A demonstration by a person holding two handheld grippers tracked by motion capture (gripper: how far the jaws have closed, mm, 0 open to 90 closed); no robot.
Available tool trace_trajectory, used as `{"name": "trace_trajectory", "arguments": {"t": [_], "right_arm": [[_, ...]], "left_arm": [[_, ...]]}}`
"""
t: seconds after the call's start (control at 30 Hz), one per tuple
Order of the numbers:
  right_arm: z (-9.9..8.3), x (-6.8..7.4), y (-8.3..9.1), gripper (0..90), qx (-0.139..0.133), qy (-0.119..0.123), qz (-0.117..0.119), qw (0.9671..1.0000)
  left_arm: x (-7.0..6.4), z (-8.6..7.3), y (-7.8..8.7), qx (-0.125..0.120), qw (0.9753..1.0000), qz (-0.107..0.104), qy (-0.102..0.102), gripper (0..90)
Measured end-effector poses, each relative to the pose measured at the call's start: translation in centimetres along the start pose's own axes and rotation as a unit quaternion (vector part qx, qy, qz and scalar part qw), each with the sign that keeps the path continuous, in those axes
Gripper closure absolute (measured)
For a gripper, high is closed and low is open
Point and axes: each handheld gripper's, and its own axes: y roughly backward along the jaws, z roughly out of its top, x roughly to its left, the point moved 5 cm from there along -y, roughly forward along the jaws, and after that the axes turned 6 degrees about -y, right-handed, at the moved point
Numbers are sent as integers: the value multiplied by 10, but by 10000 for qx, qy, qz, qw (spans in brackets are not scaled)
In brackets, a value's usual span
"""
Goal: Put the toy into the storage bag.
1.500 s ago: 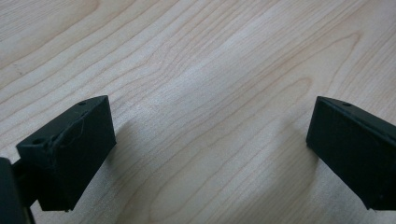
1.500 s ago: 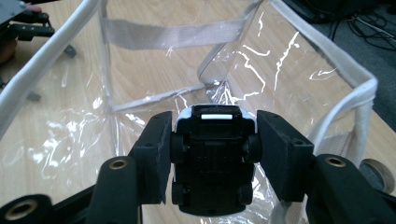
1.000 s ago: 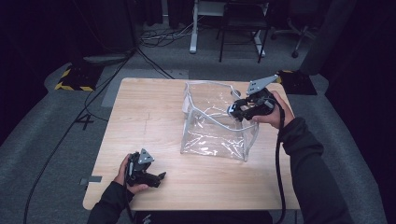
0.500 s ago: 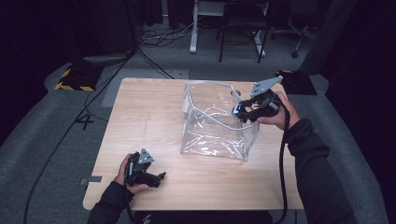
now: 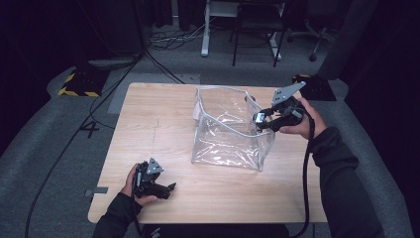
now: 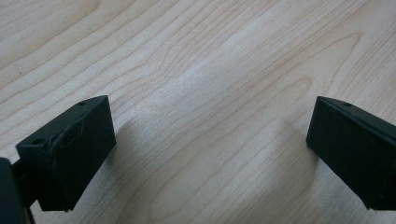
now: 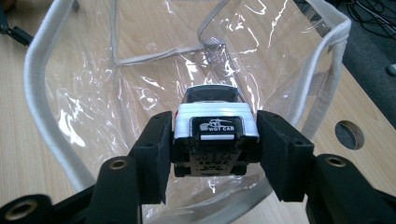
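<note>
One small white toy car (image 7: 212, 128) is sitting clamped in your right claw (image 7: 212, 154), hovering over the clear plastic bag's (image 5: 228, 134) open mouth; dropping it in is what's left. Your left claw (image 6: 205, 154) is resting wide open on the wooden desk (image 5: 158, 124).

1. Light wooden table (image 5: 163, 119), pale grain, round hole in the top near its far right edge.
2. Grey carpet floor (image 5: 59, 139); black cables (image 5: 163, 37) trail across it.
3. Yellow-black hazard-striped block (image 5: 77, 85) (far left).
4. White desk legs (image 5: 204, 29) and dark chair (image 5: 257, 25) behind; surroundings dim.
</note>
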Motion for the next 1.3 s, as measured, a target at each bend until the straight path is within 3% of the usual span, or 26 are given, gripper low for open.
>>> {"name": "trace_trajectory", "arguments": {"t": [0.37, 1.3], "right_arm": [[-3, 1, 2, 481, 129, 39, -33, 9999], [-5, 11, -1, 464, -193, 75, 5, 9998]], "left_arm": [[0, 0, 0, 0, 10000, -3, 1, 15], [0, 0, 0, 4, 10000, 0, 1, 14]]}}
